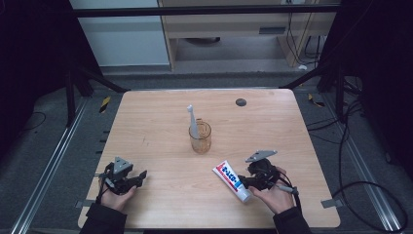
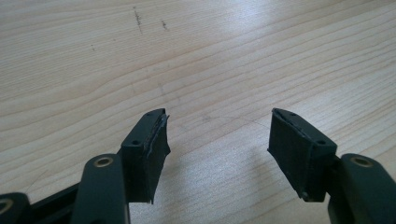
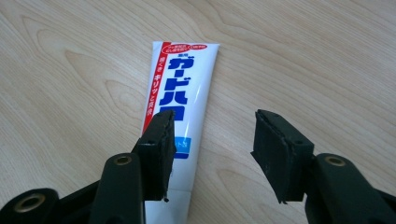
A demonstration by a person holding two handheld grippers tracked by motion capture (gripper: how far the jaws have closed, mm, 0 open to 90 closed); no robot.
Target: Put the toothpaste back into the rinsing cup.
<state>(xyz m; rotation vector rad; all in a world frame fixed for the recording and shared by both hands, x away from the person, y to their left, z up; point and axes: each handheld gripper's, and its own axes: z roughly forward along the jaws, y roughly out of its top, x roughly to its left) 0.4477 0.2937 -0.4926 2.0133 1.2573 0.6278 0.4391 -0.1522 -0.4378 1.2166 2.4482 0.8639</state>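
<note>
A white toothpaste tube (image 1: 229,176) with blue and red lettering lies flat on the wooden table (image 1: 160,126) at the front right. My right gripper (image 1: 245,183) hovers just over its cap end. In the right gripper view the tube (image 3: 182,88) runs away from the gripper (image 3: 212,140), whose jaws stand open; the left pad overlaps the tube and neither pad presses on it. My left gripper (image 1: 141,175) rests at the front left, open (image 2: 217,140), with bare wood between its jaws. An amber glass cup (image 1: 200,138) at the table's middle holds an upright white toothbrush (image 1: 193,119).
A small dark round disc (image 1: 240,102) sits near the table's far edge. Metal rails (image 1: 53,161) run along the floor on both sides, and cables (image 1: 360,161) lie on the floor at the right. Bare wood stretches between the two grippers.
</note>
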